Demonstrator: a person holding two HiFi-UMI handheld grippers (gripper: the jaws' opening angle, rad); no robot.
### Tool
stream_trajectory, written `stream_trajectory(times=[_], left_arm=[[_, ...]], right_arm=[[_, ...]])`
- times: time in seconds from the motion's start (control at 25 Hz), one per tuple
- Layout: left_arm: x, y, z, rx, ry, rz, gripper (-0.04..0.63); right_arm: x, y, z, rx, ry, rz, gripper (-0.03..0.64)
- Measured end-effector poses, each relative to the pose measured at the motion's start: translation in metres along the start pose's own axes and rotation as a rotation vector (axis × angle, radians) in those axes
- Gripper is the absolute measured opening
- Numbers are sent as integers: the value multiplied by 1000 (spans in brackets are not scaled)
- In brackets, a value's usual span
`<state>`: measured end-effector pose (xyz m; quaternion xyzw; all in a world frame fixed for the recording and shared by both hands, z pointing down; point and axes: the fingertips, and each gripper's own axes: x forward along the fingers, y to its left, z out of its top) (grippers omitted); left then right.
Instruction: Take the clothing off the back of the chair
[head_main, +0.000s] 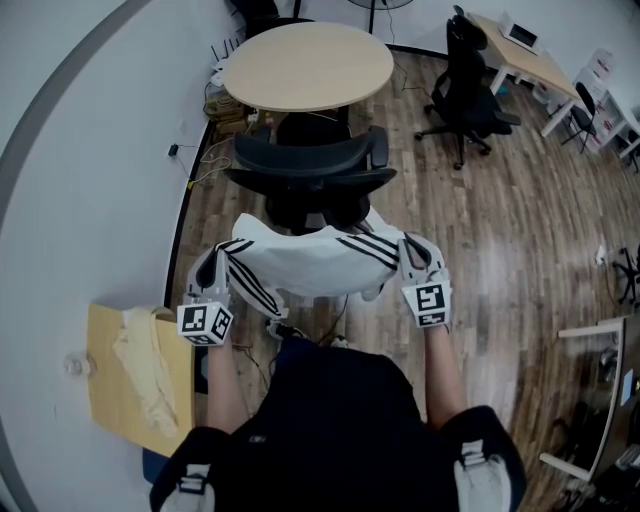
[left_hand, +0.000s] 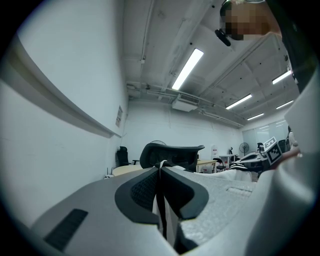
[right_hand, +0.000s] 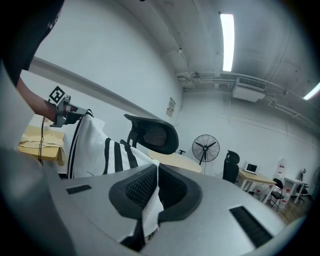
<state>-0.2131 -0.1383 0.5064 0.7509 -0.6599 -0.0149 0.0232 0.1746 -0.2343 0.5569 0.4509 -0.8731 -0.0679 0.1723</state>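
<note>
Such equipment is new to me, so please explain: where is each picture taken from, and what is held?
There is no robot: a person holds the left hand-held gripper and the right hand-held gripper. The head view looks down from the person's head; the other two views come from cameras riding on each hand-held gripper. Both are shut on a white striped garment, stretched between them before a black office chair. A round table stands beyond.

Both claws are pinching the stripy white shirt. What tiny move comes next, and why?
Probably pull both grippers a little toward the person, with jaws shut. The left gripper and right gripper each pinch the shirt, stretched between them close to the black chair, so backing away should clear it.
</note>
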Motion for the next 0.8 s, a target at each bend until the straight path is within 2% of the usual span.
stream_trajectory(times=[0.8], left_arm=[[-5, -1, -3, -6, 1, 4, 11]], right_arm=[[-8, 3, -4, -9, 18, -8, 0]])
